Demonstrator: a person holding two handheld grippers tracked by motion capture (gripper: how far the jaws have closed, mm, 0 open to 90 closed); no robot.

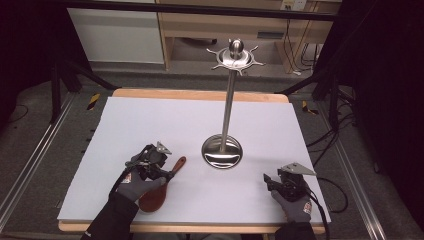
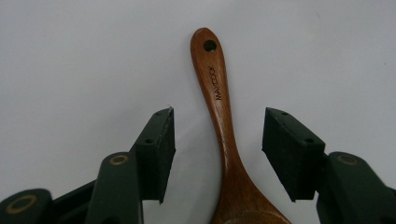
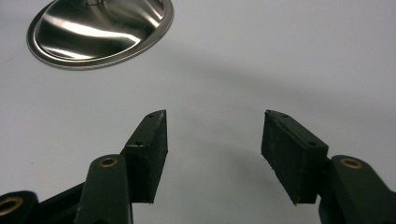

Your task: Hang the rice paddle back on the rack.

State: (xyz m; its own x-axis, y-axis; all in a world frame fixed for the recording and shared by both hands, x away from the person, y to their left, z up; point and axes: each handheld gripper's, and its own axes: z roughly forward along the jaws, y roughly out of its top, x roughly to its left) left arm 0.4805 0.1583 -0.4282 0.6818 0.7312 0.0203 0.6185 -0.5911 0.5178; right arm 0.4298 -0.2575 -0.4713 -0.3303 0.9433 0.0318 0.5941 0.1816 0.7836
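Left gripper view: wooden spoon (image 2: 224,135) flat on the white counter (image 2: 70,56), handle running between the jaws of the left hand-held gripper (image 2: 217,149), pads clear of the wood on both sides, nothing clamped yet. High view: steel utensil stand (image 1: 227,107) upright mid-counter, hooks at the top all bare. Right hand-held gripper (image 1: 272,181) near the counter's front edge, jaws parted, nothing held. Looks like early going: grasp not yet made, lift and hanging on the stand probably all to come.

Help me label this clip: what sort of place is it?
Probably a lab recording station, not a kitchen: a table under white sheeting, dark curtains at the sides, cables on the floor. A wooden spoon and steel stand look like props.
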